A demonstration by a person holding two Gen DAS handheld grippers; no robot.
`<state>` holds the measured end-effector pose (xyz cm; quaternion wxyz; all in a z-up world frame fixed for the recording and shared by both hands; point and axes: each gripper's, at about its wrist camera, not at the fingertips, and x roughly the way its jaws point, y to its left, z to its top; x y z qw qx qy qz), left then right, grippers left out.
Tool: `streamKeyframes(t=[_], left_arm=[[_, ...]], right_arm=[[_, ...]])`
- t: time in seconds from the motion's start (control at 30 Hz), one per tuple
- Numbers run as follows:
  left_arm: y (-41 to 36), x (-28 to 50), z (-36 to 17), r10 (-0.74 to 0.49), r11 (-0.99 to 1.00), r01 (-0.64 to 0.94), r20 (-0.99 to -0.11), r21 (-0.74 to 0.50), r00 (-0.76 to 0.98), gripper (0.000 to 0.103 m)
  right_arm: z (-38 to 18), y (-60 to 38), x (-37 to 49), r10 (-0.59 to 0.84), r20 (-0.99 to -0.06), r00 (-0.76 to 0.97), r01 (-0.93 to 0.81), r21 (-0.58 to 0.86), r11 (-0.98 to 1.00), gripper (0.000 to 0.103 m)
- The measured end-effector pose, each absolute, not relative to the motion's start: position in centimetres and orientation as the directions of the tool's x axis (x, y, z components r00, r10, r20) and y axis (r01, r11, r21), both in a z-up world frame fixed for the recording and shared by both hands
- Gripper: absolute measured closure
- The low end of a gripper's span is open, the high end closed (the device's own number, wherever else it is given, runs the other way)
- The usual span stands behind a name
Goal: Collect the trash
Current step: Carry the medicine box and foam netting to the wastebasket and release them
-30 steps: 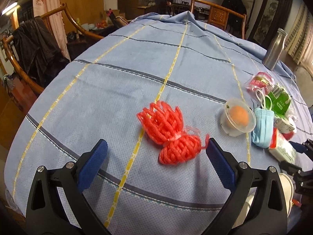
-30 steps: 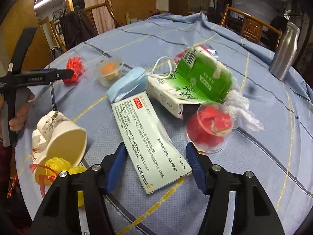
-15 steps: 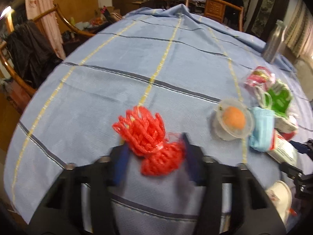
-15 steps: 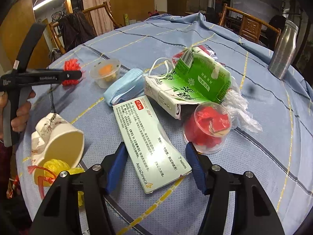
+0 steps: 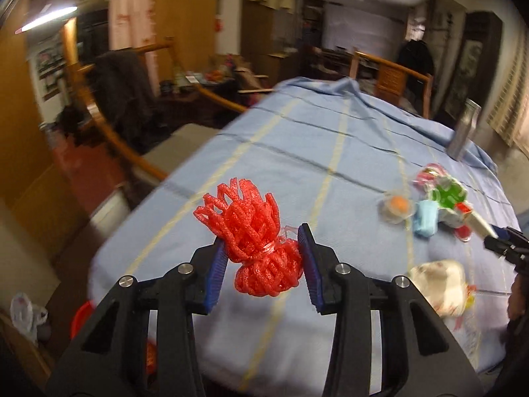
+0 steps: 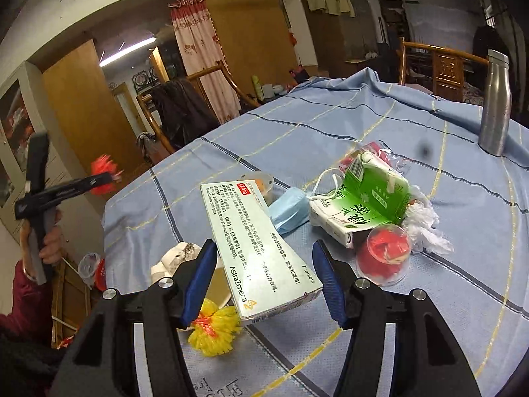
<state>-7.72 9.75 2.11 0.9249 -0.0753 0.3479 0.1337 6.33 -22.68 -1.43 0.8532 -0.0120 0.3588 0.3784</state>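
While my left claw [image 5: 263, 254] pinches the red foam net [image 5: 254, 235] at lower centre of its view, above the blue-clothed desk [image 5: 330, 152], my right claw [image 6: 264, 278] is closing on the white medicine box [image 6: 256, 244], which tilts up off the cloth at lower centre. Right of it lie a blue face mask [image 6: 289, 210], a green carton [image 6: 363, 201] and a clear cup of red scraps [image 6: 385, 253].
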Motion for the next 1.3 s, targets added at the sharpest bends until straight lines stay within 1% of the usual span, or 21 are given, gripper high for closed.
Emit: streamKeyframes(t=[0.13, 0.27, 0.37, 0.53, 0.57, 0.6, 0.67, 0.7, 0.83, 0.93, 1.13, 1.3], left_arm=[[13.7, -12.6, 0.9, 0.265, 0.906, -0.417, -0.678, -0.069, 0.686, 0.061], [18.4, -17.4, -1.8, 0.335, 0.822, -0.56, -0.709, -0.101, 0.62, 0.061], [21.5, -19.9, -4.0, 0.361, 0.764, -0.634, -0.735, -0.119, 0.574, 0.06], [25.9, -22.0, -7.1, 0.424, 0.677, -0.73, -0.758, -0.099, 0.495, 0.057], [26.9, -22.2, -8.1, 0.441, 0.654, -0.752, -0.768, -0.08, 0.465, 0.049], [27.5, -22.4, -8.7, 0.458, 0.634, -0.771, -0.774, -0.061, 0.437, 0.032], [28.6, -23.2, -9.6, 0.496, 0.577, -0.816, -0.779, -0.035, 0.384, 0.015], [29.1, -23.8, -9.9, 0.505, 0.555, -0.831, -0.777, -0.039, 0.375, 0.012], [30.6, -25.7, -10.2, 0.48, 0.527, -0.843, -0.783, -0.104, 0.396, 0.009], [31.6, -26.8, -10.0, 0.478, 0.508, -0.85, -0.776, -0.137, 0.411, 0.009], [32.9, -28.9, -8.8, 0.566, 0.429, -0.895, -0.736, -0.122, 0.371, 0.007], [34.8, -31.5, -8.5, 0.623, 0.351, -0.93, -0.713, -0.111, 0.32, 0.007]], right_arm=[[-1.4, -22.3, 5.7, 0.638, -0.619, 0.458, -0.659, 0.245, 0.711, 0.044], [-1.5, -22.0, 5.2, 0.634, -0.614, 0.47, -0.653, 0.242, 0.718, 0.043], [-1.7, -21.8, 5.2, 0.626, -0.618, 0.476, -0.638, 0.247, 0.729, 0.044], [-1.5, -20.9, 5.5, 0.631, -0.619, 0.467, -0.609, 0.292, 0.737, 0.043], [-1.3, -20.4, 5.4, 0.631, -0.621, 0.465, -0.608, 0.295, 0.737, 0.044], [-1.1, -19.8, 5.3, 0.632, -0.622, 0.463, -0.611, 0.293, 0.736, 0.044], [-0.6, -18.6, 4.9, 0.634, -0.622, 0.459, -0.623, 0.283, 0.729, 0.044], [-0.3, -17.9, 4.6, 0.635, -0.623, 0.456, -0.632, 0.276, 0.724, 0.044], [1.0, -13.0, 2.6, 0.657, -0.625, 0.421, -0.697, 0.241, 0.675, 0.044], [1.7, -9.5, 1.1, 0.686, -0.621, 0.378, -0.741, 0.241, 0.627, 0.044], [2.0, -0.3, -3.1, 0.73, -0.643, 0.231, -0.847, 0.237, 0.476, 0.044], [0.5, 9.1, -7.3, 0.712, -0.699, 0.067, -0.918, 0.236, 0.319, 0.044]])
